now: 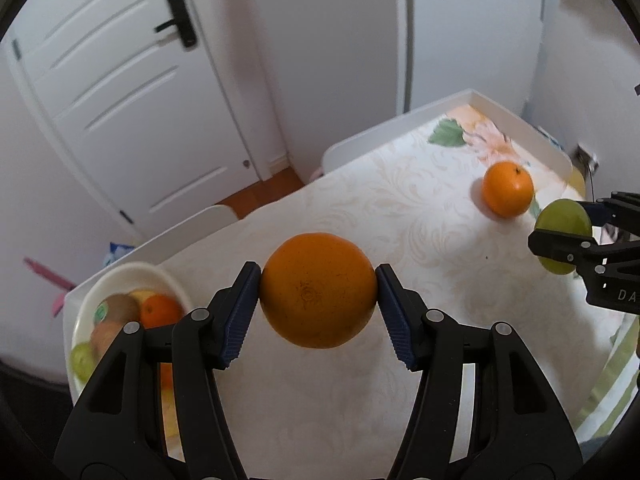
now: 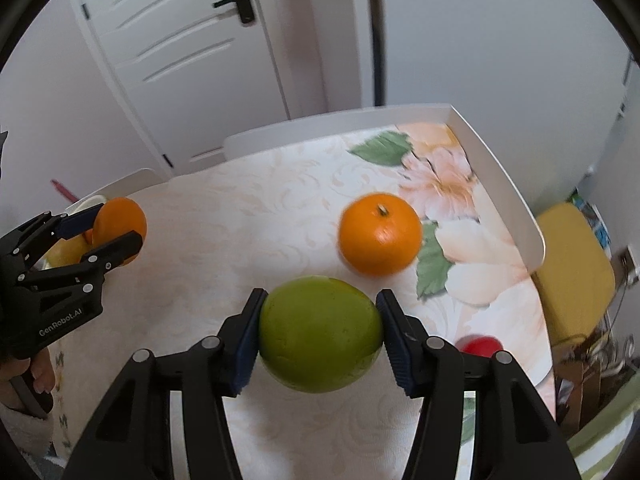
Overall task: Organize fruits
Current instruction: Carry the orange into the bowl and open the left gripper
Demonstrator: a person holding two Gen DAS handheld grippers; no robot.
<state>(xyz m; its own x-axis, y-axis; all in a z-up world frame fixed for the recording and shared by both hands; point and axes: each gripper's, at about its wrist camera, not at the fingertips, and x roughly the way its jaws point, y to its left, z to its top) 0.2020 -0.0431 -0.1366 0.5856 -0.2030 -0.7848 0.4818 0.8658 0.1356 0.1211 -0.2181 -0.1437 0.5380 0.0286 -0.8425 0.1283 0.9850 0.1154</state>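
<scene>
Your left tool (image 1: pixel 318 292) holds the big orange (image 1: pixel 318 290) above the bench (image 1: pixel 360 216); your right tool (image 2: pixel 320 330) holds the green fruit (image 2: pixel 320 334). Squeeze gently and carry them slowly to the bowl (image 1: pixel 92 300).

Your left gripper (image 1: pixel 318 308) held the big orange (image 1: pixel 318 290) above the table (image 1: pixel 400 208). The bowl (image 1: pixel 86 308) sat at eight o'clock from it, at the table's edge, with fruits inside. A second orange (image 1: pixel 508 189) lay on the table at two o'clock. Your right gripper (image 2: pixel 319 334) held another fruit (image 2: pixel 320 334) at three o'clock from the big orange, just beside the second orange.
</scene>
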